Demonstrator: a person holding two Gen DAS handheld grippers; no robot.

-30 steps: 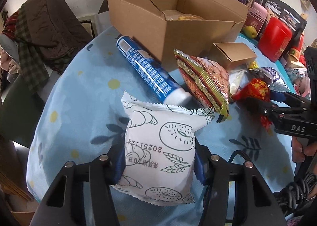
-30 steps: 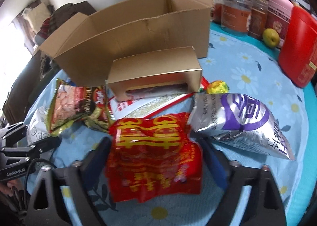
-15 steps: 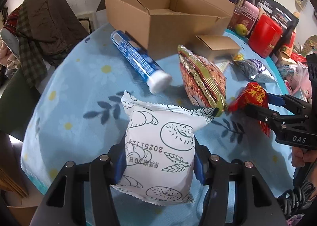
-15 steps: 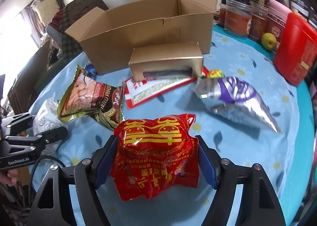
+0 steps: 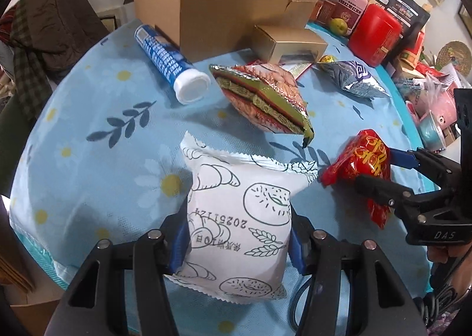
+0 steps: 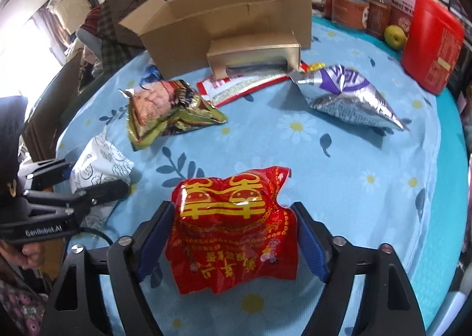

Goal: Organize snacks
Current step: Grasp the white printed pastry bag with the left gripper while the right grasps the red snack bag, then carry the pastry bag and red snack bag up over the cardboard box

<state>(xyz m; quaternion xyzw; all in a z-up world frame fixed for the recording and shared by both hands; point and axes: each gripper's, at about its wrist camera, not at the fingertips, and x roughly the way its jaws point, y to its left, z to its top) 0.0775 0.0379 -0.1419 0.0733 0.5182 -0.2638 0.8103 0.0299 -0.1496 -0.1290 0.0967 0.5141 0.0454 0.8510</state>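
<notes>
Snacks are mostly unsorted: the left claw [image 5: 239,235] pinches a white pastry-printed pouch [image 5: 236,218], while the right claw [image 6: 233,235], its jaws opening, brackets a red foil packet [image 6: 233,226]. Green-edged [image 5: 262,100] and silver-purple [image 6: 348,97] bags lie on the table [image 6: 339,168] (cardboard box [image 5: 224,5] apparently unfilled).

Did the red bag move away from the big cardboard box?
Yes. The red bag, held in the right tongs, has pulled back from the cardboard box, toward the table's near edge.
</notes>
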